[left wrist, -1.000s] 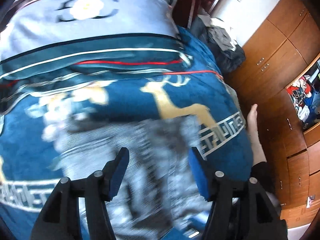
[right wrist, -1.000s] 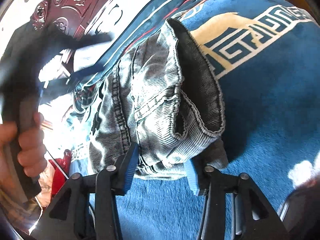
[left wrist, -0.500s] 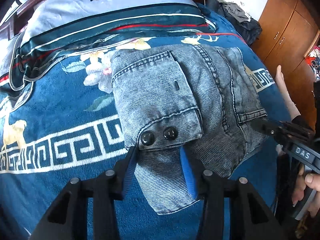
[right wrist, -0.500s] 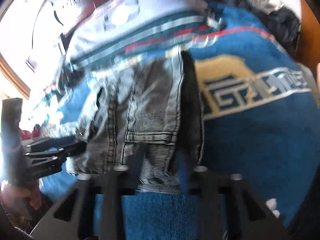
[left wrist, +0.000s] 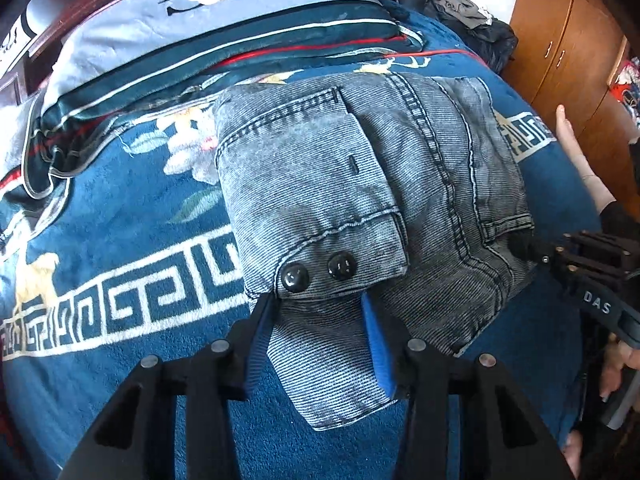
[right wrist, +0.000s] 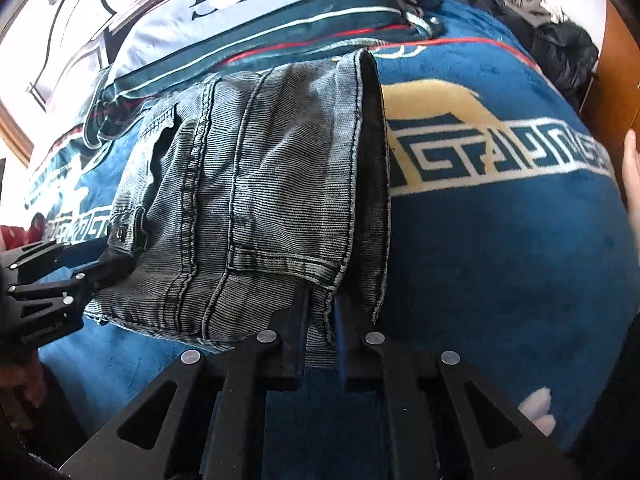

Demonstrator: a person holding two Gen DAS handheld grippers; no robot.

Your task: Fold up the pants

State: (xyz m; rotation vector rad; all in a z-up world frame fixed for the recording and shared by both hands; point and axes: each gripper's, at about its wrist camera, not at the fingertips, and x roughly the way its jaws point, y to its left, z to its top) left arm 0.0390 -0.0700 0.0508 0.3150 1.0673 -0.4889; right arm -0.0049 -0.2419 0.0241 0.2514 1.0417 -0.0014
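The grey corduroy pants (left wrist: pixel 400 184) lie folded in a compact bundle on the blue patterned blanket (left wrist: pixel 120 360); they also show in the right wrist view (right wrist: pixel 256 200). A flap with two black buttons (left wrist: pixel 316 272) lies on top at the near left. My left gripper (left wrist: pixel 318 320) straddles the near edge of the pants, jaws partly apart around the fabric. My right gripper (right wrist: pixel 320 308) has its jaws close together on the near right corner of the pants. It also shows in the left wrist view (left wrist: pixel 528 248) at the bundle's right edge.
A folded light-blue and teal quilt (left wrist: pixel 208 24) lies at the head of the bed. Dark clothes (left wrist: pixel 464 12) are piled at the far corner. Wooden wardrobe doors (left wrist: pixel 560 40) stand on the right. A bare hand (left wrist: pixel 576 152) rests near the bed's right edge.
Both grippers have come down to the near edge of the folded pants. The left jaws narrowed around the fabric and the right jaws closed on the corner.
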